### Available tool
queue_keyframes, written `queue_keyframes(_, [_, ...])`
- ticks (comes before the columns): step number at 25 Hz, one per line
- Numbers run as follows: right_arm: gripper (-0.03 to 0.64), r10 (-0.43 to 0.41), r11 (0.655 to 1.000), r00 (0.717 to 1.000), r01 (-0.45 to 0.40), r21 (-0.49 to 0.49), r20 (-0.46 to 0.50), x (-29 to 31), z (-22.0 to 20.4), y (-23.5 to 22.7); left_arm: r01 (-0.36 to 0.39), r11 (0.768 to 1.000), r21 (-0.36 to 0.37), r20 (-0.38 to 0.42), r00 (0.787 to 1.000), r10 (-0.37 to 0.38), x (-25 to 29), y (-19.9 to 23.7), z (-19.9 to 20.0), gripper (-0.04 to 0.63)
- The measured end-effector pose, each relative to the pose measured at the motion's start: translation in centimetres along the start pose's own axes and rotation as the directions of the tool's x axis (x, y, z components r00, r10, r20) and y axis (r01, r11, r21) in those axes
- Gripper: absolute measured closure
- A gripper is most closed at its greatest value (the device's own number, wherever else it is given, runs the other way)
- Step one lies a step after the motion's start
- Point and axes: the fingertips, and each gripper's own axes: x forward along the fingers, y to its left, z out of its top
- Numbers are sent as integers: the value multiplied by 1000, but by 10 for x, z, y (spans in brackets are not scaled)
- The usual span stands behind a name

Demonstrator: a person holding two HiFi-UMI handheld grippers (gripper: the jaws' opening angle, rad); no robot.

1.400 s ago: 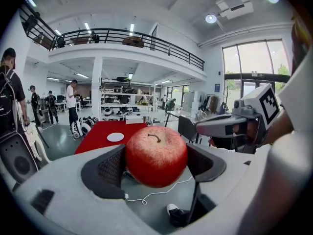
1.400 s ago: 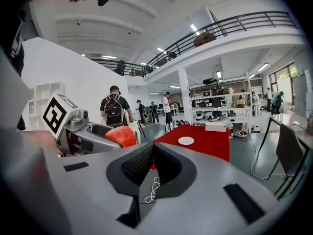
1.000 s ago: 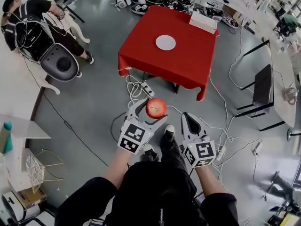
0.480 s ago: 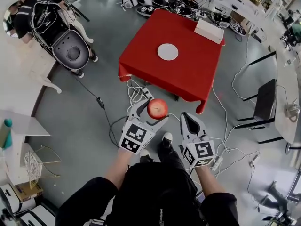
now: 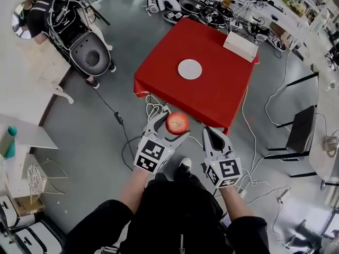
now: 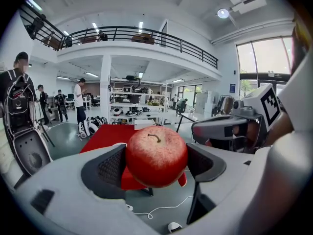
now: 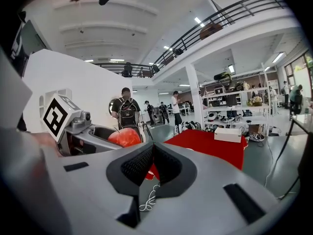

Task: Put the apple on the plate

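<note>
Left gripper view.

A: What sits between the jaws?

B: The left gripper [image 6: 155,166] has its jaws clamped on the apple [image 6: 156,155], one dark pad pressed against each side. The fruit is red, with its stem pointing up.

A: And past the tips?

B: Straight ahead of the jaws, partly hidden by the apple, stands the table [image 6: 103,133] under a red cloth.

A: What about the other hand?

B: In the right gripper view the right gripper [image 7: 149,168] has its jaws together, pad against pad, with nothing between them. Left of those jaws the apple shows again, held in the other tool. Ahead and to the right lies the same red tabletop, with a white box [image 7: 228,134] on it.

A: Where is the plate?

B: The head view shows it. The plate [image 5: 189,69] is white and lies near the middle of the cloth, ahead of both pairs of jaws. The apple hangs over the grey floor, short of the table's near edge and well apart from the plate.

A: Anything under the jaws?

B: A tangle of white cables [image 5: 153,109] lies on the floor between the left tips and the table. Far out to the left of the jaws a person [image 5: 53,7] sits by a grey chair [image 5: 91,58].
</note>
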Motion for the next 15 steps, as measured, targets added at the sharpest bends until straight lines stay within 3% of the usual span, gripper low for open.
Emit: queue_keyframes(15, [606, 40, 999, 999, -40, 12, -21, 42, 5, -30, -27, 999, -33, -10, 1000, 27, 43, 30, 10, 207])
